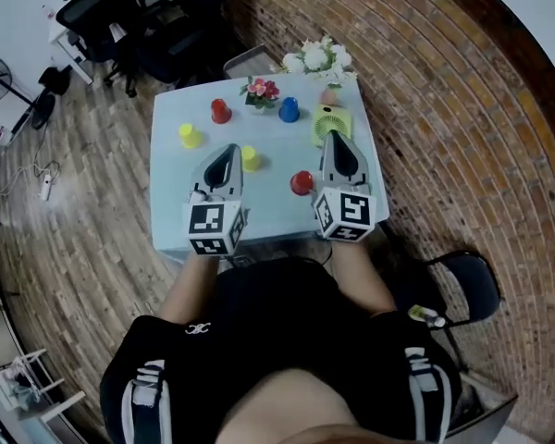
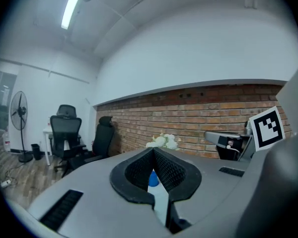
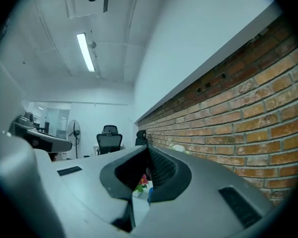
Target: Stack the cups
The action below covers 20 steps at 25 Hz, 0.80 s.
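Several upside-down cups stand apart on the pale blue table (image 1: pixel 171 220): a red cup (image 1: pixel 220 111), a blue cup (image 1: pixel 289 109), a yellow cup (image 1: pixel 190 135), a second yellow cup (image 1: pixel 249 158) and a second red cup (image 1: pixel 302 182). My left gripper (image 1: pixel 229 152) hovers over the near half of the table, just left of the second yellow cup, shut and empty. My right gripper (image 1: pixel 331 138) is to the right of the near red cup, also shut and empty. In the left gripper view the blue cup (image 2: pixel 153 179) shows through the gap below the closed fingertips of the left gripper (image 2: pixel 153 151). The right gripper (image 3: pixel 147 148) points along the brick wall.
A small pot of pink flowers (image 1: pixel 261 91) stands between the far red and blue cups. A green round object (image 1: pixel 332 123) lies under the right gripper's tip, and white flowers (image 1: pixel 319 58) sit at the far edge. Black office chairs (image 1: pixel 106 12) stand beyond the table, another chair (image 1: pixel 462 280) at my right.
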### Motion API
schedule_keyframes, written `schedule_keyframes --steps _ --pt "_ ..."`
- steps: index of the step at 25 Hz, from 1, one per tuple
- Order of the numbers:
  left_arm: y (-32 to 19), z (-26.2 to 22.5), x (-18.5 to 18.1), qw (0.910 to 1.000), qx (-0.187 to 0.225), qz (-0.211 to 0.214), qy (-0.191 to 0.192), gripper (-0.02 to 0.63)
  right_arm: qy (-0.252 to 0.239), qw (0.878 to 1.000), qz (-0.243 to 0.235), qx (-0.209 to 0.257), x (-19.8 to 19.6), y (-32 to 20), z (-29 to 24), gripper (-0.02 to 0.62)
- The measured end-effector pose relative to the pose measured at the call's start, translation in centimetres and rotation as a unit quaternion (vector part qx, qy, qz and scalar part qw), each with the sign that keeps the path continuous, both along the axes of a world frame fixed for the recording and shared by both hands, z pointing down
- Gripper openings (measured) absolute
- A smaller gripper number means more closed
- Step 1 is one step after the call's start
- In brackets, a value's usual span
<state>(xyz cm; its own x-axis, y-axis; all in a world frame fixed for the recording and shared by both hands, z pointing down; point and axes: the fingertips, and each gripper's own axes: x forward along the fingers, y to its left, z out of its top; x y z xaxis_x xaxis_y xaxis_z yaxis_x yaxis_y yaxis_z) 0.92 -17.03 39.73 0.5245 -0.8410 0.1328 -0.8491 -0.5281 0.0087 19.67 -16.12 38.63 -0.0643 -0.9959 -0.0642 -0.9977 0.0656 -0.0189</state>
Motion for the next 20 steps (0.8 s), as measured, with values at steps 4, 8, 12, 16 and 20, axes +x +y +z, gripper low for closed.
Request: schedule_keyframes --steps 4,8,12,16,20 --pt "-0.9 -0.9 1.0 0.9985 0.006 0.055 -0.001 0.003 -0.012 0.999 0.022 0.028 0.0 1.2 -1.2 0.036" --pt "-0.9 -1.3 1.3 0.9955 0.009 0.094 -0.002 0.003 -0.019 1.000 0.004 0.023 -1.5 1.4 -1.1 0.321" --pt "-1.0 -0.8 1.3 0.9931 0.004 0.117 -0.001 0.003 0.002 0.999 0.033 0.020 -1.9 1.4 0.1 0.505" --pt "-0.9 -0.3 0.7 0.9923 0.000 0.124 -0.001 0.003 0.014 0.999 0.042 -0.003 -2.4 1.2 2.4 0.526" --pt "-1.1 0.3 0.0 0.9928 -0.009 0.120 0.000 0.003 -0.005 0.999 0.029 -0.034 -3.1 0.6 5.8 0.525"
